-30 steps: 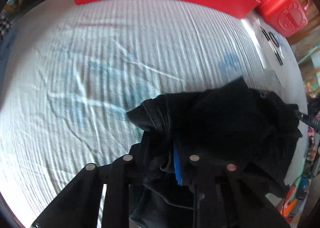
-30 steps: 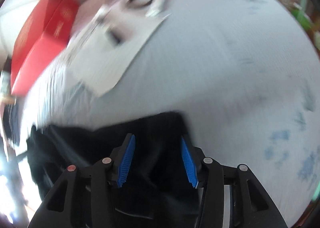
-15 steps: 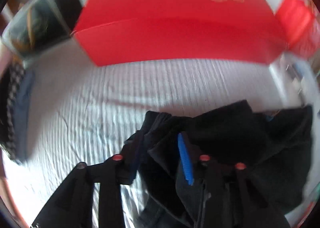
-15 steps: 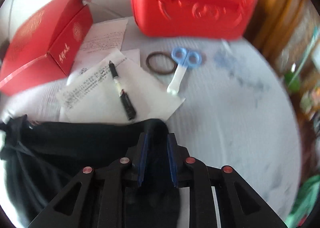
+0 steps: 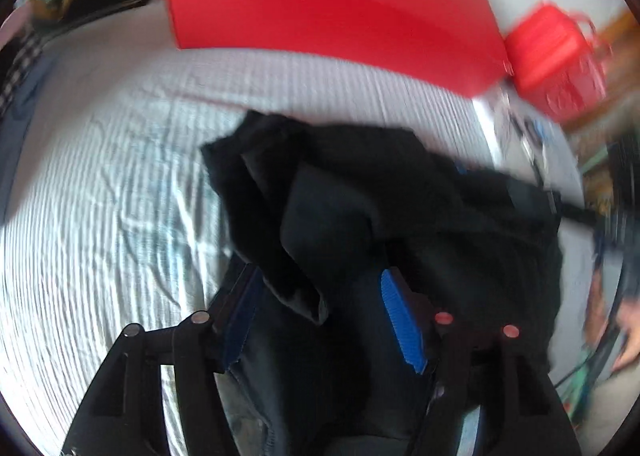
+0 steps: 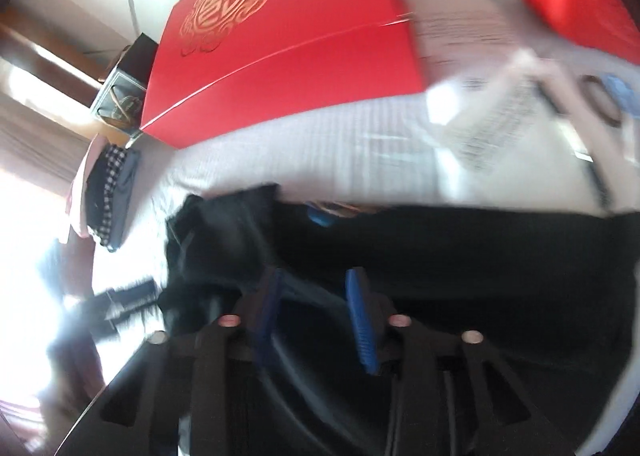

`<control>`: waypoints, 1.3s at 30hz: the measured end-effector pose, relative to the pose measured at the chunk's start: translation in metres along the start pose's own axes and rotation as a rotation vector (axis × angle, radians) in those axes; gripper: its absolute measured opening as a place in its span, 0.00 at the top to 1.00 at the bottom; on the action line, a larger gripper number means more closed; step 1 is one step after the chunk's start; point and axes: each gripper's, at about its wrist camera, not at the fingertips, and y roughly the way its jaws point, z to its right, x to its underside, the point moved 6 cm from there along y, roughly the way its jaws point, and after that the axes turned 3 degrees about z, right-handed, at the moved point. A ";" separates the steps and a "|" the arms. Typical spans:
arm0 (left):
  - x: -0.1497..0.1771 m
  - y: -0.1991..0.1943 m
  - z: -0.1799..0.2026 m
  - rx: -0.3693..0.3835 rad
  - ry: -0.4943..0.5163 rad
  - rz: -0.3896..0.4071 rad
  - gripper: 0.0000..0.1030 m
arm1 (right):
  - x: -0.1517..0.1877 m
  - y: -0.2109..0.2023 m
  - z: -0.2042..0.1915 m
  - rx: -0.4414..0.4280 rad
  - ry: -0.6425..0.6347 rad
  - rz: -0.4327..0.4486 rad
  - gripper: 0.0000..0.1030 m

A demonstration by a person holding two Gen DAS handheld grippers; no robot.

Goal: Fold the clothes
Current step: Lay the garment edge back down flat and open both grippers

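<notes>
A black garment (image 5: 380, 208) lies bunched on the white ribbed cloth (image 5: 100, 216). My left gripper (image 5: 320, 316) has its blue-padded jaws wide apart, with black fabric lying between them. In the right wrist view the same garment (image 6: 440, 248) stretches across the frame. My right gripper (image 6: 316, 312) has its jaws partly apart with dark fabric between them; the frame is blurred, so whether it grips the cloth is unclear.
A large red box (image 5: 332, 12) stands at the back, with a red plastic case (image 5: 556, 56) to its right. Papers (image 6: 492, 112), a pen and scissors lie at the back right. Folded clothes (image 6: 108, 196) are stacked at the left edge.
My left jaws have opened from a near-shut hold on the garment. My right jaws, shut on the fabric half a second ago, are wider now. Both views swung left.
</notes>
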 end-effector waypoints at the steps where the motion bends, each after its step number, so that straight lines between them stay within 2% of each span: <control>1: 0.003 0.003 -0.001 -0.030 0.025 -0.007 0.41 | -0.006 0.013 -0.007 0.002 -0.007 -0.014 0.60; 2: 0.006 0.007 -0.007 -0.066 0.041 -0.019 0.41 | -0.012 0.025 -0.014 0.005 -0.014 -0.028 0.56; 4: 0.012 0.014 -0.022 -0.106 0.034 -0.043 0.41 | -0.019 0.048 -0.023 0.034 -0.036 -0.052 0.54; 7: 0.018 0.012 -0.041 -0.076 -0.004 -0.052 0.41 | -0.021 0.079 -0.038 0.063 -0.086 -0.095 0.55; 10: 0.020 -0.009 -0.059 -0.058 -0.058 -0.044 0.41 | -0.015 0.091 -0.056 0.083 -0.218 -0.086 0.96; 12: 0.021 -0.035 -0.074 -0.064 -0.085 -0.006 0.41 | -0.010 0.068 -0.071 0.043 -0.311 0.011 0.96; 15: 0.025 -0.074 -0.094 -0.078 -0.123 0.047 0.41 | 0.020 0.014 -0.093 -0.118 -0.477 0.115 0.95; 16: 0.027 -0.086 -0.100 -0.081 -0.136 0.060 0.41 | 0.037 0.000 -0.096 -0.167 -0.526 0.107 0.94; 18: 0.032 -0.103 -0.103 -0.070 -0.148 0.079 0.41 | 0.075 -0.014 -0.095 -0.225 -0.593 0.022 0.92; 19: 0.033 -0.106 -0.099 -0.062 -0.146 0.082 0.41 | 0.092 -0.014 -0.089 -0.222 -0.603 -0.036 0.87; 20: 0.034 -0.109 -0.096 -0.053 -0.144 0.085 0.41 | 0.109 -0.014 -0.084 -0.220 -0.613 -0.093 0.77; 21: 0.035 -0.109 -0.090 -0.045 -0.140 0.084 0.41 | 0.123 -0.014 -0.077 -0.209 -0.608 -0.133 0.73; 24: 0.027 -0.088 -0.057 -0.014 -0.127 0.070 0.41 | 0.158 -0.016 -0.052 -0.161 -0.563 -0.217 0.71; 25: 0.023 -0.080 -0.047 -0.003 -0.123 0.069 0.41 | 0.164 -0.018 -0.044 -0.143 -0.542 -0.220 0.71; 28: 0.011 -0.059 -0.023 0.024 -0.111 0.067 0.41 | 0.156 -0.030 -0.011 -0.065 -0.406 -0.140 0.69; 33: -0.015 -0.011 -0.009 -0.010 -0.103 0.000 0.41 | 0.118 -0.061 0.094 0.174 0.004 0.028 0.67; 36: -0.024 0.014 -0.008 -0.041 -0.082 -0.038 0.41 | 0.104 -0.083 0.155 0.287 0.193 0.104 0.60; 38: -0.027 0.027 -0.006 -0.060 -0.058 -0.051 0.41 | 0.096 -0.087 0.182 0.337 0.258 0.117 0.49; 39: -0.029 0.033 -0.006 -0.081 -0.038 -0.055 0.41 | 0.089 -0.087 0.194 0.350 0.286 0.118 0.48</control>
